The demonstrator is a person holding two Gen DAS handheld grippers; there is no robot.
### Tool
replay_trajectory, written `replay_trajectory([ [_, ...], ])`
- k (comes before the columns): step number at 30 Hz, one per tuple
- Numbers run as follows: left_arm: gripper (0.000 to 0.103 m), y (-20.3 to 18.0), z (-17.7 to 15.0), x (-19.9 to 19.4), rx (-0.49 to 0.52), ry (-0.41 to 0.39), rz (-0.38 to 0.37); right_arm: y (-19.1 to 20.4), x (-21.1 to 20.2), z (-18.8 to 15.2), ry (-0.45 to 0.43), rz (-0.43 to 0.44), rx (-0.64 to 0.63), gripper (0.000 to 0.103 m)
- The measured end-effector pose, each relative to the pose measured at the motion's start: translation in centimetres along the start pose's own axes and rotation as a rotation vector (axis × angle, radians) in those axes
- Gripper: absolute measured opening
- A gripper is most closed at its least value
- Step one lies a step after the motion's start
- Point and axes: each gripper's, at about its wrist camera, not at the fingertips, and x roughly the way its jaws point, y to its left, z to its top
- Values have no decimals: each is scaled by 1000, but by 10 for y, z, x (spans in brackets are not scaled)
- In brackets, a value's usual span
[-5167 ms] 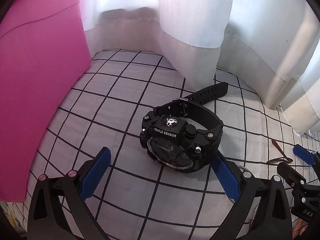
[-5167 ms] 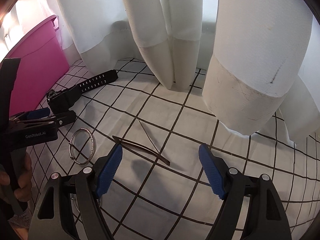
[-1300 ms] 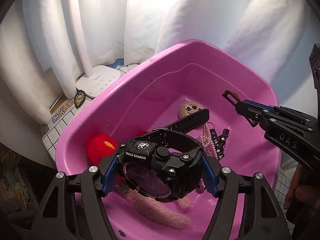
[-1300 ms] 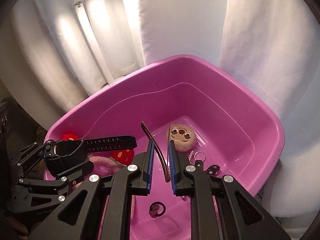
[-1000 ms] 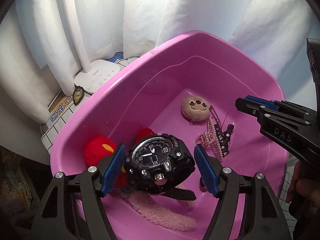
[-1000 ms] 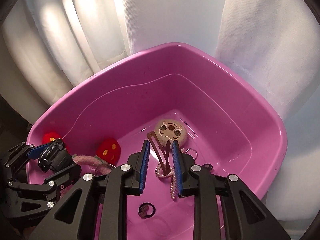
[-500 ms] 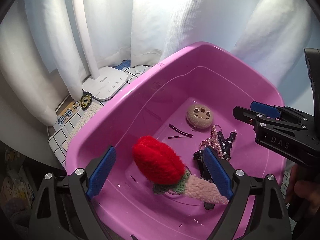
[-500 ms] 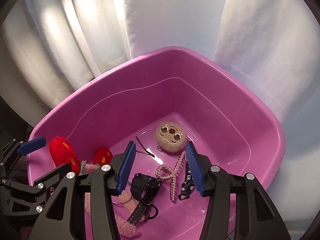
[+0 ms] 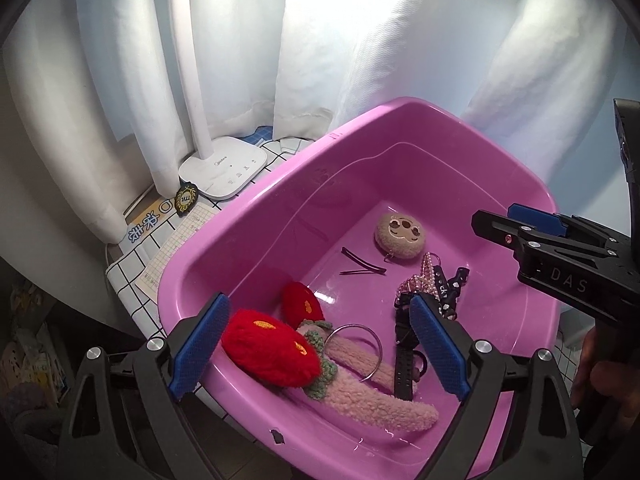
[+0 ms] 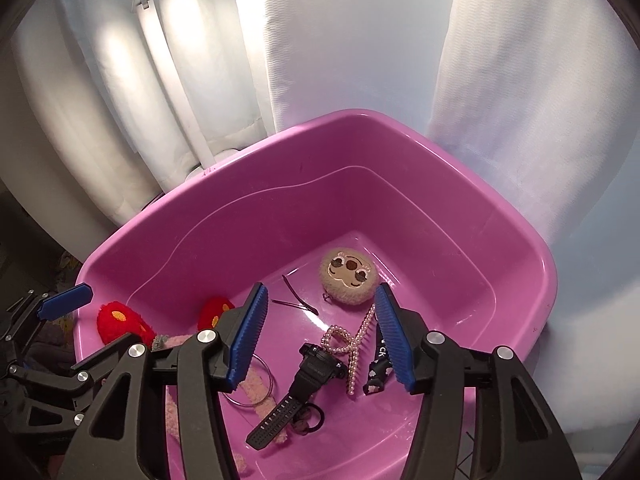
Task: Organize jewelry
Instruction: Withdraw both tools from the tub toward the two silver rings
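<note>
A pink plastic tub point(image 9: 240, 220) point(image 10: 500, 220) holds the jewelry. The black watch point(image 10: 316, 368) lies on its floor, its strap partly shown in the left wrist view point(image 9: 402, 364). A thin brown hair clip point(image 9: 362, 264) point(image 10: 296, 300) lies near a round plush face point(image 9: 400, 232) point(image 10: 348, 276). A pearl clip point(image 10: 352, 344), a silver ring point(image 9: 356, 344) and a red-and-pink plush headband point(image 9: 276, 344) lie there too. My left gripper point(image 9: 316, 344) is open and empty above the tub's near edge. My right gripper point(image 10: 320, 336) is open and empty above the tub, and shows at the right of the left wrist view point(image 9: 520, 220).
A white lamp base point(image 9: 224, 168) and papers point(image 9: 160, 220) sit on the checked cloth left of the tub. White curtains point(image 9: 360, 40) hang close behind. A black printed strap point(image 10: 378, 364) and a dark hair tie point(image 10: 308, 426) lie in the tub.
Both grippers have let go: the watch and the brown clip now lie in the tub. Both jaws have opened wider and pulled back a little from the tub.
</note>
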Motion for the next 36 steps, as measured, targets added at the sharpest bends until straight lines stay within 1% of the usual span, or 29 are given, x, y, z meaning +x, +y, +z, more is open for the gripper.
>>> replay_trajectory([
  [2,90,-1,-1,-4,0,-9,3,1,-6,-2,-11,2,-1,57],
  [5,91,-1,-4,-10,-2,-17,3,4,-15,-6,-24,0,-6,57],
  [7,93,-1,-6,-14,-7,-23,2,5,-20,-8,-30,-2,-9,57],
  [10,94,-2,-9,-20,-11,-34,2,3,-28,-13,-42,8,-2,64],
  [17,95,-8,-20,-36,-13,-48,5,-3,-53,-30,-78,14,30,65],
  [22,95,-20,-29,-50,-3,-68,8,-10,-81,-51,-109,18,52,66],
  [26,95,-34,-38,-65,13,-87,1,-17,-108,-74,-138,15,66,66],
  [29,95,-48,-47,-78,28,-109,-8,-26,-130,-99,-158,4,88,66],
  [30,96,-53,-51,-83,33,-117,-11,-30,-138,-109,-164,0,97,66],
  [32,96,-63,-59,-91,43,-131,-20,-38,-153,-130,-175,-13,116,71],
  [36,96,-87,-78,-103,72,-144,-50,-59,-182,-178,-176,-58,166,71],
])
